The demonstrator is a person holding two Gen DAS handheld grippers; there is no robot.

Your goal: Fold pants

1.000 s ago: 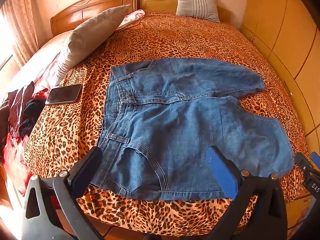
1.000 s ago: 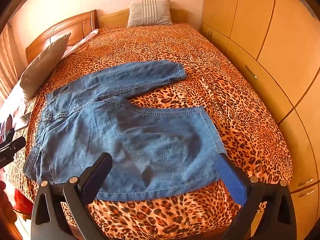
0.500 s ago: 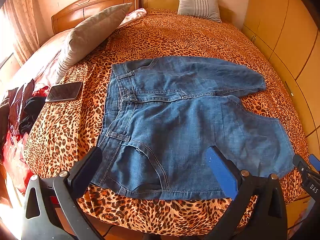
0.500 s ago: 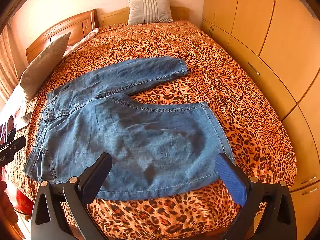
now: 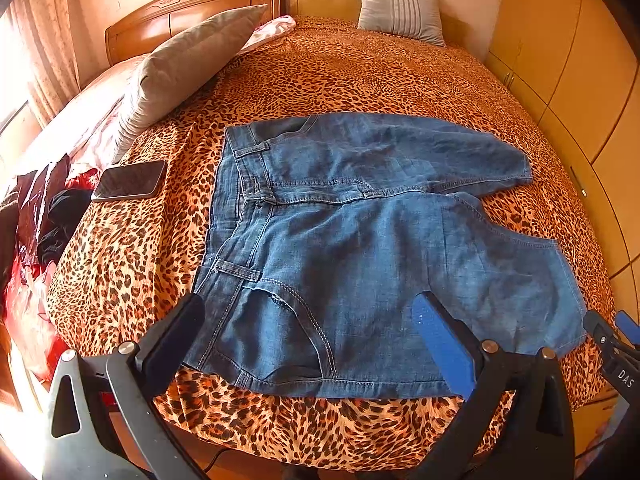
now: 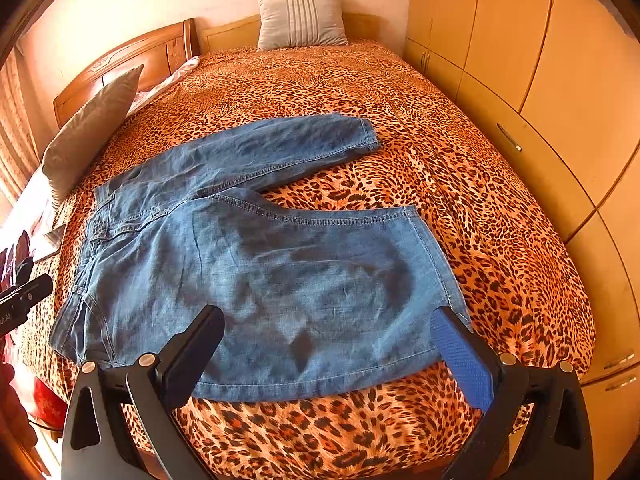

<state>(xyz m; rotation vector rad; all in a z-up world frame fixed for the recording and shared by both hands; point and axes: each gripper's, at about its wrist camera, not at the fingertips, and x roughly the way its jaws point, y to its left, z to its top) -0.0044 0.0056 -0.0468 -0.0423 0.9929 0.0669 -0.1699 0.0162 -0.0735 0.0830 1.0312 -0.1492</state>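
Note:
Blue denim pants (image 5: 360, 248) lie flat on the leopard-print bed (image 5: 360, 64), waistband to the left, both legs to the right, the near leg wider and closer to the bed's front edge. They also show in the right wrist view (image 6: 256, 272). My left gripper (image 5: 308, 328) is open and empty, hovering over the near waist and pocket area. My right gripper (image 6: 328, 336) is open and empty, hovering over the near leg close to its hem. Each gripper's edge shows in the other's view.
A phone (image 5: 130, 180) lies left of the waistband. A grey pillow (image 5: 188, 64) and a striped pillow (image 5: 400, 10) lie toward the headboard. Red and dark clothes (image 5: 36, 232) hang off the left side. Wooden wardrobes (image 6: 540, 60) line the right side.
Both grippers have moved slightly forward and closer over the pants. The pants have not moved and both grippers stay open.

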